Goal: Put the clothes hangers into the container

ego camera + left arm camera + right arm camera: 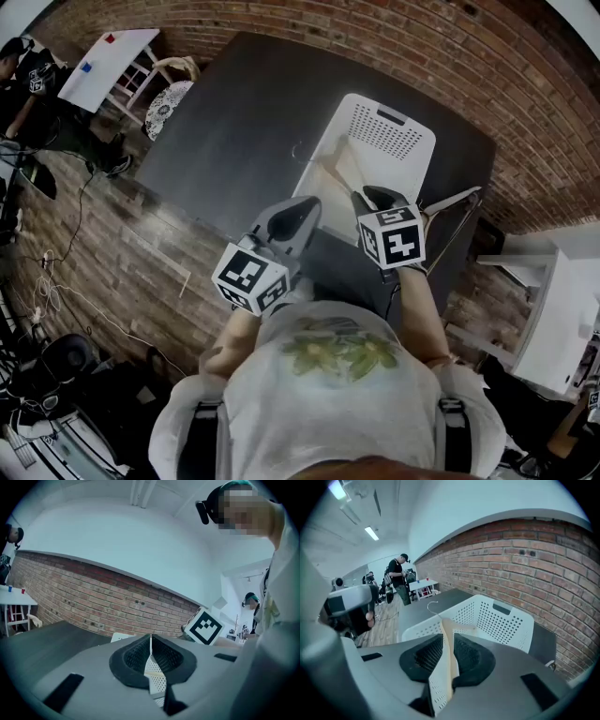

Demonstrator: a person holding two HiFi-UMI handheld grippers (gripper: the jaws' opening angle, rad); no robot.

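Right hand-held gripper [446, 639] part-open, empty

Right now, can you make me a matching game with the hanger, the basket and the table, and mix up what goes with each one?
Things:
1. wooden hanger
2. basket
3. table

Matches:
A. dark grey
B. lying inside the basket
C. white with lots of little holes

Right pairs: 1-B, 2-C, 3-A

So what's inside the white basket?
A wooden hanger, its hook by the rim. The right hand-held gripper covers a near corner of the white basket, so that bit is hidden.
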